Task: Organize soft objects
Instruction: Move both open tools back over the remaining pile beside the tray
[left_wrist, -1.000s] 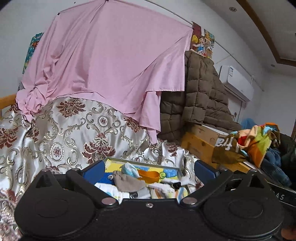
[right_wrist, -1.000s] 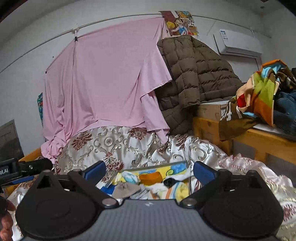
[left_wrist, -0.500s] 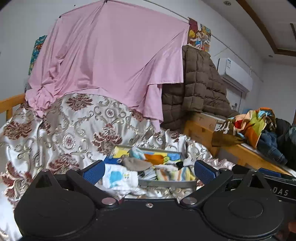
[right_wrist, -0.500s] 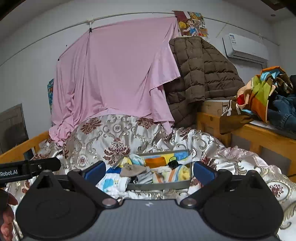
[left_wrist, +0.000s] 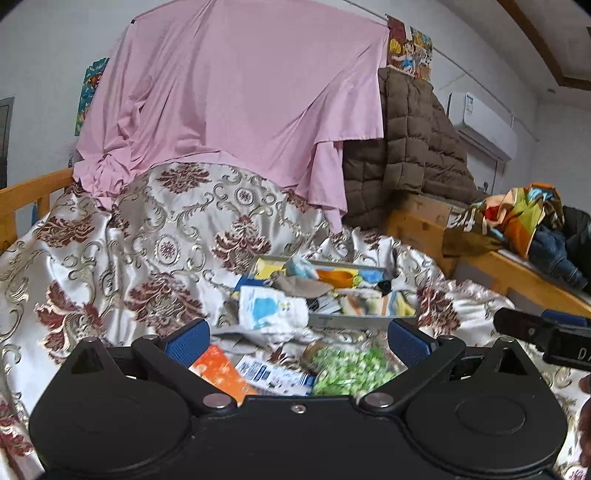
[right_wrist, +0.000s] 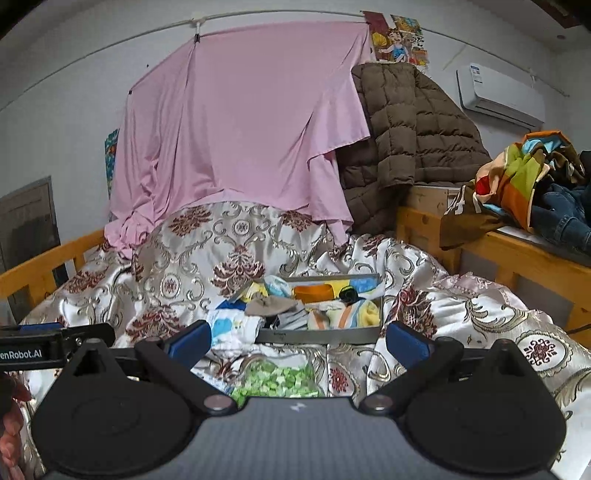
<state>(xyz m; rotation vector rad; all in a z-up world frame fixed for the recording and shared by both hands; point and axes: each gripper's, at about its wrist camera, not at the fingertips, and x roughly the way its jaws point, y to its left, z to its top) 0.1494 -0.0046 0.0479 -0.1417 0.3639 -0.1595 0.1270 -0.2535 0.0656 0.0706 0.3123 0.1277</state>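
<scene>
Left gripper (left_wrist: 295, 338): blue-padded fingers spread wide, nothing between them. Right gripper (right_wrist: 297, 338): same, fingers released and apart, nothing held. Both hover above a silver damask bedspread with maroon floral medallions (left_wrist: 155, 236) (right_wrist: 207, 240).

Shallow grey tray with a colourful printed lining (left_wrist: 360, 320) (right_wrist: 317, 335) sits on the bedspread, beyond the fingertips of both grippers and roughly centred between them. It is heaped with small soft garments: a grey-brown knitted cap (left_wrist: 301, 286) (right_wrist: 271, 305), an orange folded cloth (left_wrist: 334, 276) (right_wrist: 314, 291), and a small black item (left_wrist: 384, 285) (right_wrist: 347, 294) at its far right.

White cloth with a blue print (left_wrist: 271, 312) (right_wrist: 232, 328) hangs over the tray's near left corner onto the bedspread, just beyond the left finger in each view.

Clear packet of green pieces (left_wrist: 349, 369) (right_wrist: 277, 380) lies on the bedspread near the camera, between the fingers in both views, not touched.

Left wrist view only: an orange carton (left_wrist: 221, 373) and a white and blue packet (left_wrist: 273, 374) lie left of the green packet; the right gripper's black body pokes in at the right edge.

Right wrist view only: the left gripper's body, lettered "enRobot.AI", enters at the left edge.

Far side: pink sheet hung on a line (left_wrist: 236, 99) (right_wrist: 240, 125), brown quilted jacket (left_wrist: 410, 147) (right_wrist: 410, 136) to its right.
</scene>
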